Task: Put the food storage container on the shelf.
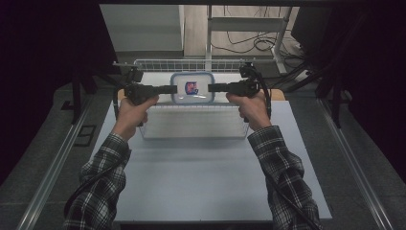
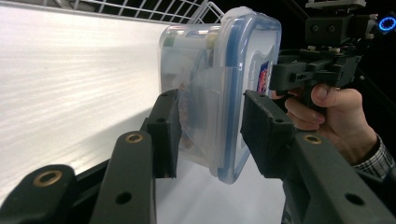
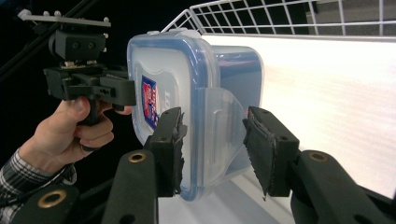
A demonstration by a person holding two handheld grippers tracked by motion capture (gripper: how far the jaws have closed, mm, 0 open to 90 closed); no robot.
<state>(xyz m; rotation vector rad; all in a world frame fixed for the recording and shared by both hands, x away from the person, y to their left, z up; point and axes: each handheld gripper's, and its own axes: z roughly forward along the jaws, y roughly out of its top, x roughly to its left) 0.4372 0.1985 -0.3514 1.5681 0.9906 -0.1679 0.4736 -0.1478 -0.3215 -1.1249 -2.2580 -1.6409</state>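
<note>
A clear plastic food container (image 1: 193, 88) with a blue-rimmed lid and a red and blue sticker is held between my two grippers, over the back part of a white wire basket (image 1: 158, 63). My left gripper (image 1: 173, 89) clamps its left end and my right gripper (image 1: 210, 87) its right end. In the left gripper view the jaws (image 2: 208, 135) close over the container (image 2: 210, 79) at a side latch flap, one pad on the lid rim and one on the body. The right gripper view shows the same grip (image 3: 215, 149) on the opposite flap of the container (image 3: 187, 74).
The wire basket's rim (image 2: 154, 9) (image 3: 280, 14) runs behind the container. The basket stands at the far half of a pale table (image 1: 201, 177), with bare tabletop toward me. Metal rails flank the table, and a desk frame with cables stands beyond it.
</note>
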